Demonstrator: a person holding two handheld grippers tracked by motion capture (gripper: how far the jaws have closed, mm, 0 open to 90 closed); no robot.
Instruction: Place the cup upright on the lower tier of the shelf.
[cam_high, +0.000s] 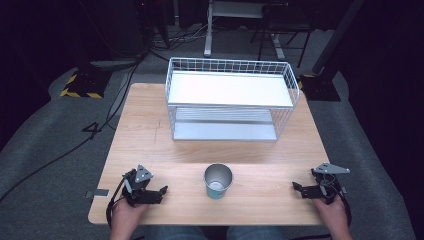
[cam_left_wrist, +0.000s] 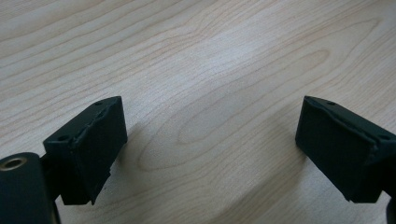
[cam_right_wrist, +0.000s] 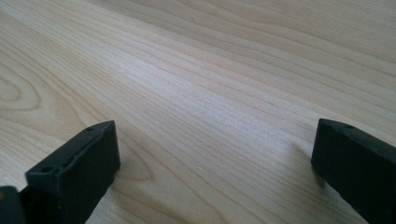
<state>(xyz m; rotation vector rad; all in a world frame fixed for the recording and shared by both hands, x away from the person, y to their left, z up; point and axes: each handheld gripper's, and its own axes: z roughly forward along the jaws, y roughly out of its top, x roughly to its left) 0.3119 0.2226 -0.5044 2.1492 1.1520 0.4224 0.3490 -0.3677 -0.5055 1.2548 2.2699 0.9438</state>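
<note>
Both hand-held grippers, left (cam_high: 162, 190) and right (cam_high: 296, 186), rest spread wide, empty; a careless sideways approach could topple the metal cup (cam_high: 218, 181).

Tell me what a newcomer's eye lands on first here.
A white two-tier wire rack stands at the far middle of the wooden table. A metal cup stands upright near the front edge, flanked by the open left gripper and right gripper.

Wooden table (cam_high: 150, 130) with cup (cam_high: 218, 181), rack (cam_high: 230, 100)
</note>
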